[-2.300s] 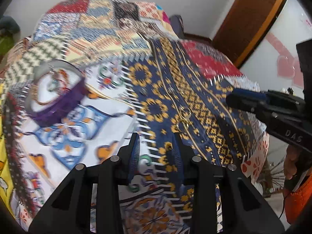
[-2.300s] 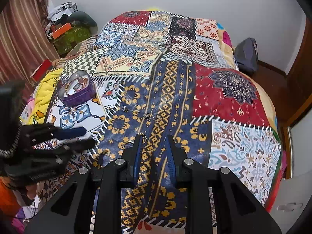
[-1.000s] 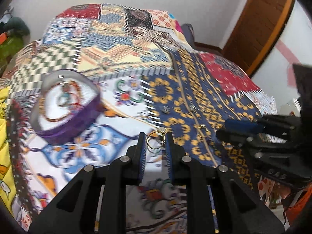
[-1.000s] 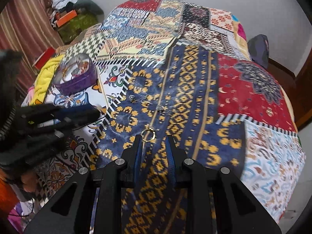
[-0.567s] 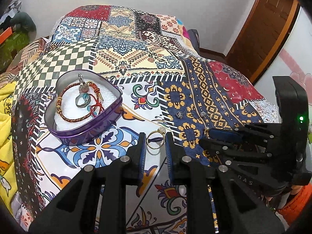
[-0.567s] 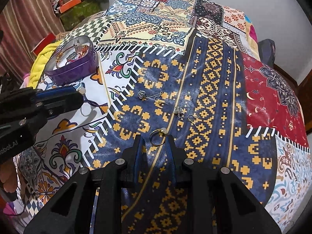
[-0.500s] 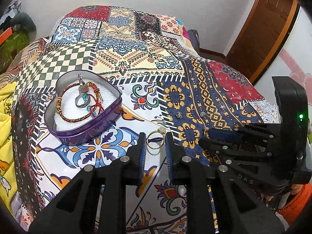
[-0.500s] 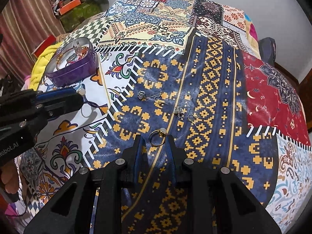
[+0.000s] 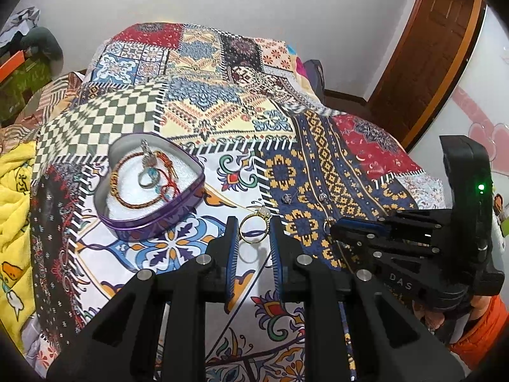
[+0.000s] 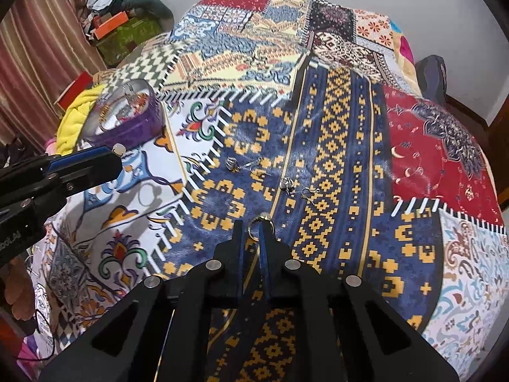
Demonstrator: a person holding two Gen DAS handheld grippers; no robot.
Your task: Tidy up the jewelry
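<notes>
Ring (image 9: 254,229) pinched in my left gripper (image 9: 253,238), that's the whole story right now. It's a gold band with a little stone on top, held edge-on between the left fingers (image 9: 231,238), hoop facing me and the stone pointing away past the tips. It looks lifted off the quilt (image 9: 197,117), since there's a shadow of it under the fingers.

What matters next is where the tin (image 9: 149,184) sits: ahead of my left fingers and off to their left, with bracelets and a ring already lying in it. So I'd guess the carry is forward-left, then let go over the white lining. Left is clearly the nearer one to it.

My right gripper (image 10: 254,238) is nearly closed on a second ring (image 10: 259,224), the hoop poking out past the tips. The tin (image 10: 127,124) is far off to the upper left from those fingers, well apart, so that one has the longer trip.

A few earrings (image 10: 235,164) lie on the blue patch ahead of the right fingertips, a bit left and a bit right of centre, not touched by anything. Those look like they're still waiting their turn.
</notes>
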